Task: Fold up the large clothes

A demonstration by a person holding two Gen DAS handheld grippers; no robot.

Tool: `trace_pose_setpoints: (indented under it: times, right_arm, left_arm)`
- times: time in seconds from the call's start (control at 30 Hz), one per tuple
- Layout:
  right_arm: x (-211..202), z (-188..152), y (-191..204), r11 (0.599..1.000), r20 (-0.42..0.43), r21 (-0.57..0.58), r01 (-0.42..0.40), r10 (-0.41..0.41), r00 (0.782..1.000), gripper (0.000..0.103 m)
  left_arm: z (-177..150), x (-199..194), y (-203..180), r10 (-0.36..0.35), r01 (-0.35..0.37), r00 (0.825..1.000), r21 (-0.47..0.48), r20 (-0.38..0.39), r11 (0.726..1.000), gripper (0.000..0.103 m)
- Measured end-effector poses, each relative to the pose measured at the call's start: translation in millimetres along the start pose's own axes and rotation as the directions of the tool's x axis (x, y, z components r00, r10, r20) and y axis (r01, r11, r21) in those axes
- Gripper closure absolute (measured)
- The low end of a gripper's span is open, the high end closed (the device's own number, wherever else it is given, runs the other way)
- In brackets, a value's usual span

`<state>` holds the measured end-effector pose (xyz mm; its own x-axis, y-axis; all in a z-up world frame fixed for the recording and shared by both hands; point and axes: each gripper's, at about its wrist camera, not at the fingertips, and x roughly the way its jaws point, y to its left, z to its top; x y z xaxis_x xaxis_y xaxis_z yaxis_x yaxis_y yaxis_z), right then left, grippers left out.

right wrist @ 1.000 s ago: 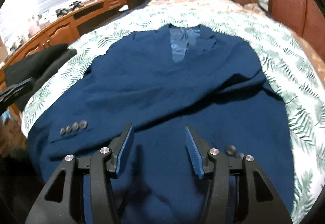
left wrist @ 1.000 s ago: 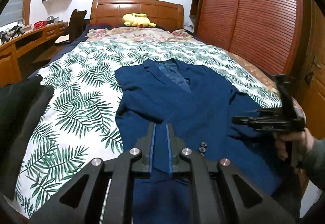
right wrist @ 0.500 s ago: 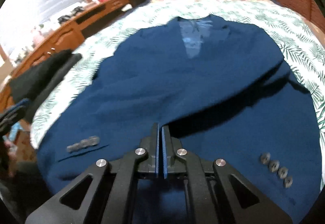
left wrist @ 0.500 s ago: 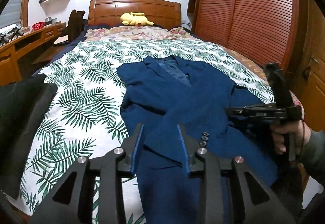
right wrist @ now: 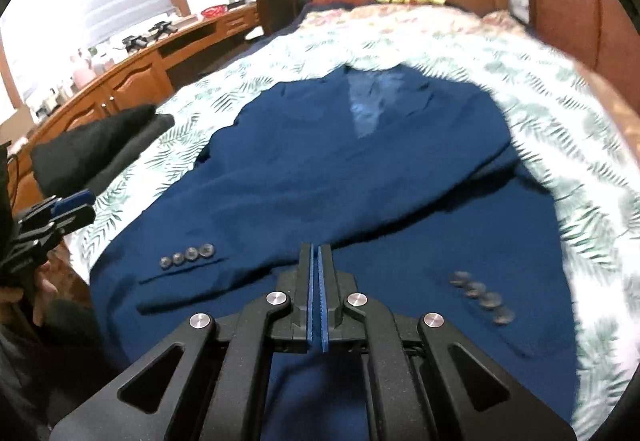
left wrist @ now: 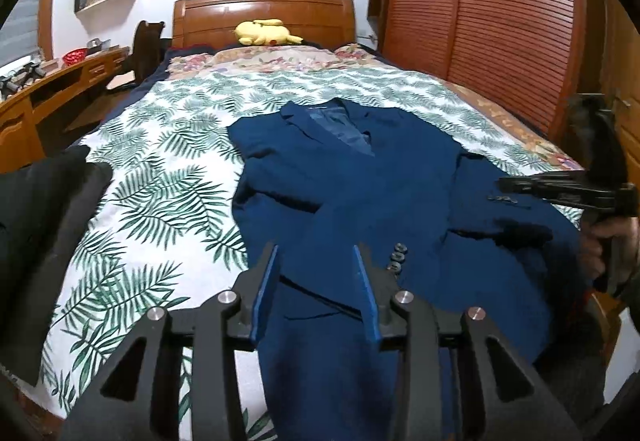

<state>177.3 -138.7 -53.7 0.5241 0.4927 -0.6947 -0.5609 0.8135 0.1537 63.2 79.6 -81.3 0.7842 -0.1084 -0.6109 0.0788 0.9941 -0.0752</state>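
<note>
A navy suit jacket (left wrist: pixel 360 193) lies face up on the fern-print bedspread (left wrist: pixel 160 181), both sleeves folded across its front. My left gripper (left wrist: pixel 315 253) hovers over the left sleeve near its cuff buttons (left wrist: pixel 396 259). Its jaws are opening, the pads stand clear of the cloth, and nothing is pinched. My right gripper (right wrist: pixel 315 247) is shut just above the spot where the sleeve edges meet, and I see no fabric between its pads. In the left wrist view the right gripper (left wrist: pixel 502 185) hangs over the other cuff, casting a shadow. The left gripper (right wrist: pixel 82 207) appears at the right wrist view's left edge.
A black garment (left wrist: pixel 40 221) lies on the bed's left side. A yellow plush toy (left wrist: pixel 262 32) rests by the wooden headboard. A wooden desk (left wrist: pixel 48 81) runs along the left wall and a slatted wardrobe (left wrist: pixel 500 21) stands on the right.
My left gripper was shut on the jacket sleeve, then opened and let it drop onto the jacket. My right gripper closed from open and lifted slightly.
</note>
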Motion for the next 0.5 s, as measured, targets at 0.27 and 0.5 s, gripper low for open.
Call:
trace_pose_setpoints:
  times: [0.27, 0.5]
  right_arm:
    - [-41, -30, -34, 0.991, 0.020, -0.037, 0.128, -0.127, 0.992, 0.084]
    - [-58, -65, -73, 0.976, -0.032, -0.025, 0.214, -0.215, 0.976, 0.055]
  left_arm:
    - [-4, -9, 3, 0.017, -0.018, 1.000, -0.028, -0.013, 0.999, 0.067]
    - [-22, -10, 6, 0.047, -0.050, 0.997, -0.045, -0.058, 0.998, 0.067]
